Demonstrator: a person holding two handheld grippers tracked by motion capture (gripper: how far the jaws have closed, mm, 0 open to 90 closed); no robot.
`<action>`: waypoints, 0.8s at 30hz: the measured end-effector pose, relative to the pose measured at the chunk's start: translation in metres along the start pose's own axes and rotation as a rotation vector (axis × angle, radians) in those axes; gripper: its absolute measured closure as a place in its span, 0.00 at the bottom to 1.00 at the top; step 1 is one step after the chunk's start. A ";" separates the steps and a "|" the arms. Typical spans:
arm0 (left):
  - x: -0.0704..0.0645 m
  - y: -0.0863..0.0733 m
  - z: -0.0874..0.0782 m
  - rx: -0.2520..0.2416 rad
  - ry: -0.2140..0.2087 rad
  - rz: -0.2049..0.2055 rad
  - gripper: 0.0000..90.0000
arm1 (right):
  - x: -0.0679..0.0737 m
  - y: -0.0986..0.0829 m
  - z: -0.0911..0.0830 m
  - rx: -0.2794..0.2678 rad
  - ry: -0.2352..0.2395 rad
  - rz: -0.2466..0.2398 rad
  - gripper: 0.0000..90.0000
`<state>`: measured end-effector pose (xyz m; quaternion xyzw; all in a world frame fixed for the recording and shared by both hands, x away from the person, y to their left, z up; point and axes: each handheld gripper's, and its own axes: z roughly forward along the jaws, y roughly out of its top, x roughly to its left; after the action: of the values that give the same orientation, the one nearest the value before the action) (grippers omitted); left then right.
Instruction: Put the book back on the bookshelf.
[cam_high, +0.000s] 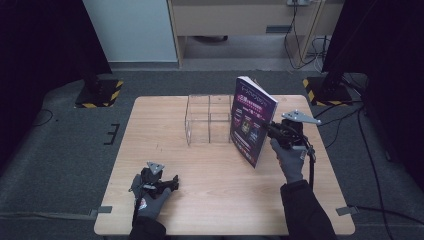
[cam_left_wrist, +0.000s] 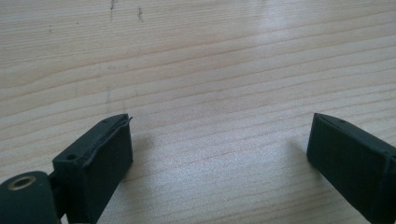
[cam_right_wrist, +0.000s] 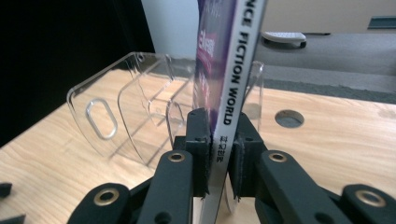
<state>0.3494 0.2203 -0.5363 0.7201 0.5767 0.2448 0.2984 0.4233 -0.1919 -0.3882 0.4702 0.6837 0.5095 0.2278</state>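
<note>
Book: upright, tilted, our right gripper jaws pinching its spine, beside clear rack. Our left gripper: jaws spread, low over desk.

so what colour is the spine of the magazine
White with black lettering on the magazine spine, beside a purple cover; clearest in the right gripper view.

On the table, the rack stands toward the far middle. The book stands upright just right of it, with the right gripper at its right. The left gripper lies near the front left edge.
</note>
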 end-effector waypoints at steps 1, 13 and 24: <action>0.000 0.000 0.000 0.000 -0.001 -0.002 0.07 | 0.000 -0.002 -0.001 0.002 0.000 0.000 0.88; 0.000 0.000 0.000 0.001 0.001 -0.002 0.06 | -0.006 -0.016 -0.010 -0.010 0.021 0.029 0.81; 0.000 0.000 0.000 0.001 0.001 -0.002 0.06 | -0.005 -0.011 -0.004 -0.010 0.023 0.044 0.74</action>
<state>0.3494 0.2200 -0.5364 0.7195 0.5776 0.2446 0.2981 0.4179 -0.1992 -0.3971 0.4779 0.6733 0.5232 0.2111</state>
